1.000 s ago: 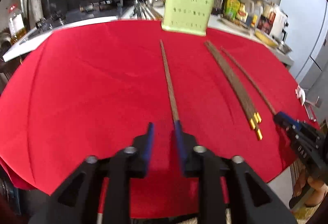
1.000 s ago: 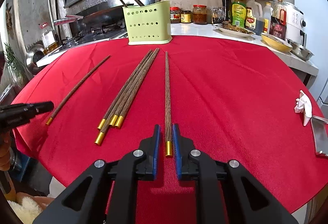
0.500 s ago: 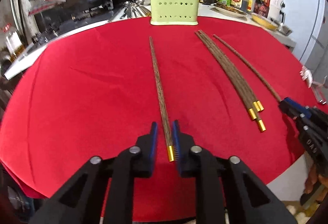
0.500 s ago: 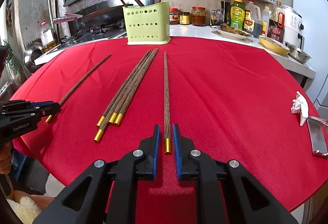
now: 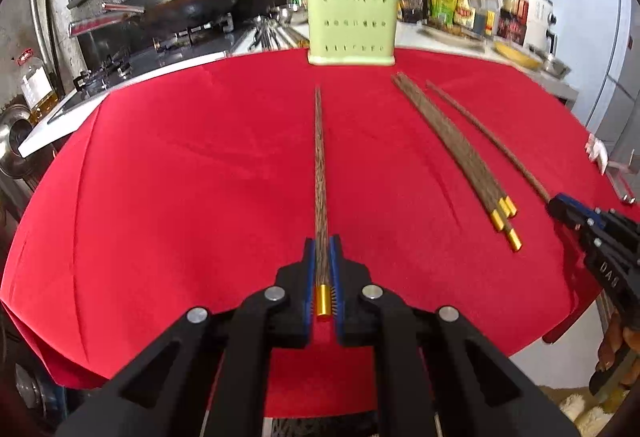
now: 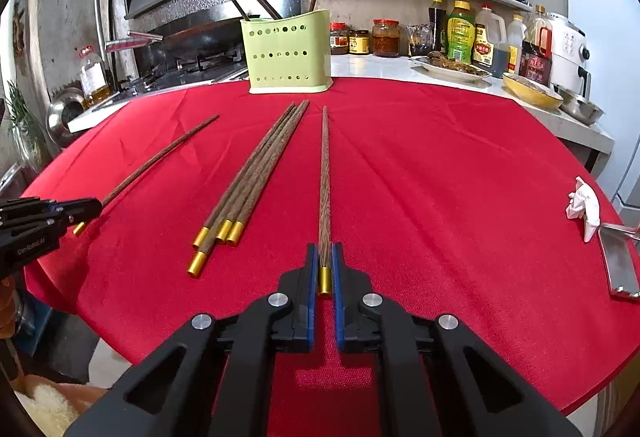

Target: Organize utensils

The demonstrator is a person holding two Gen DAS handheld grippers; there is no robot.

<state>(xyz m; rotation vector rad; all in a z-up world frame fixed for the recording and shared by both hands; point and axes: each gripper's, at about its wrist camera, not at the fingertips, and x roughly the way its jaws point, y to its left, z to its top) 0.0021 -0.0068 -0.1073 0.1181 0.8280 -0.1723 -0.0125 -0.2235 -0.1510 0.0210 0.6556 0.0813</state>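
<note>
The left gripper [image 5: 322,257] sits at the near edge of the red tablecloth [image 5: 180,177], its blue pads pressed against the gold-capped end of a single chopstick [image 5: 320,165]. Bare cloth spreads wide to its left. The right gripper [image 6: 325,263] also works at the near edge, jaws closed on another lone chopstick [image 6: 325,173], with open cloth to its right. A bundle of four chopsticks [image 6: 256,173] lies between them. The green utensil holder [image 6: 289,53] stands at the far edge.
</note>
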